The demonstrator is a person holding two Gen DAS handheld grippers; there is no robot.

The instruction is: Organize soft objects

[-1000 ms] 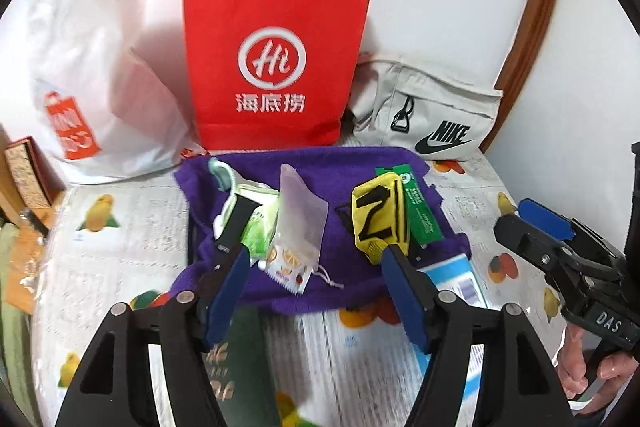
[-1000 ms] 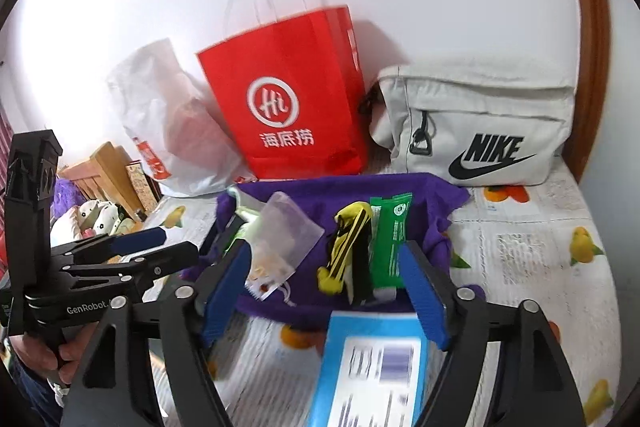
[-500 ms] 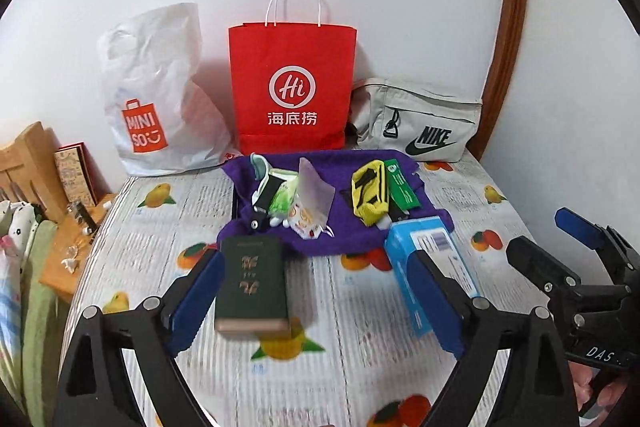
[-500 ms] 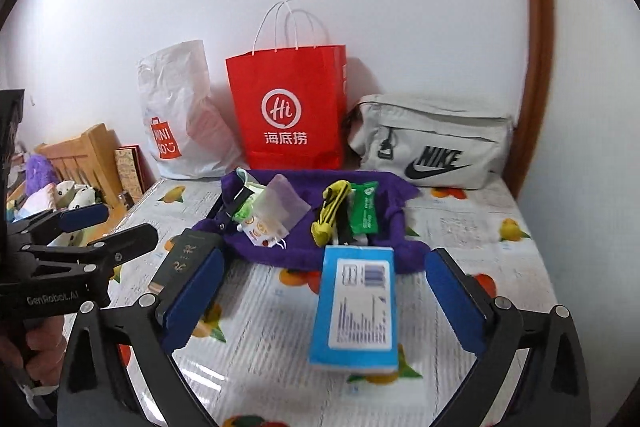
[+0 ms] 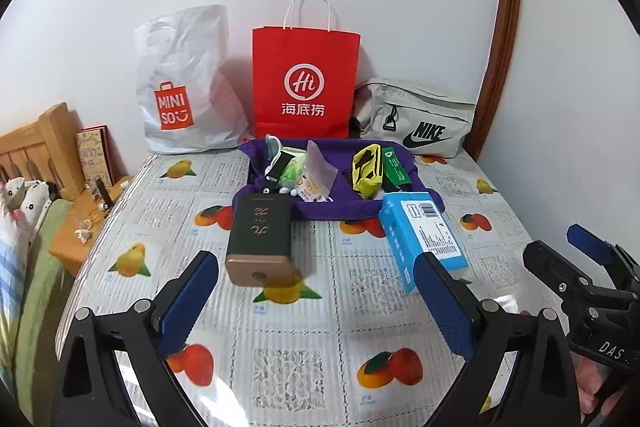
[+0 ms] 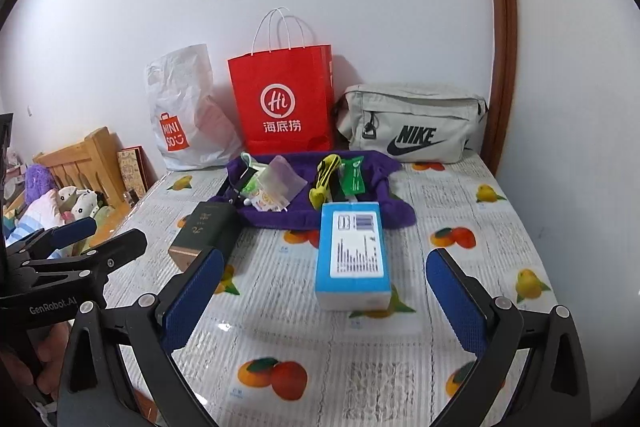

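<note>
1. My left gripper (image 5: 316, 301) fills the bottom of the left wrist view with its blue pads spread wide and nothing between them. The left jaws have just been opening.

2. My right gripper (image 6: 320, 297) sits the same way along the bottom of the right wrist view: pads wide apart, nothing clamped. Both tools hang over bare fruit-print tablecloth (image 6: 460, 195), near the frame's lower edge and well short of the goods.

3. The soft things lie centre frame on a purple cloth (image 6: 376, 195): a clear plastic pouch (image 6: 286, 179), a green snack packet (image 6: 354, 177) and a yellow-and-black pouch (image 6: 326, 179). I judge they were gathered on the cloth so they stay as one group and can be lifted from a soft base.

4. The green packet and the yellow pouch lie side by side. Their long axes run from the lower part of the frame up towards the wall, tilted slightly. The clear pouch is propped up at an angle.

5. The blue tissue pack (image 6: 354, 255) lies just below the cloth, its far end touching the cloth's edge. Its long axis points away from me towards the red paper bag (image 6: 282, 103).

6. The dark green box (image 5: 260, 235) lies left of centre, gold end towards me, its long axis also running towards the wall.

7. The white Miniso bag (image 5: 180, 87), the red bag and the grey Nike pouch (image 5: 416, 119) stand in a row along the wall. I take them as likely destinations, though I cannot tell which.
</note>
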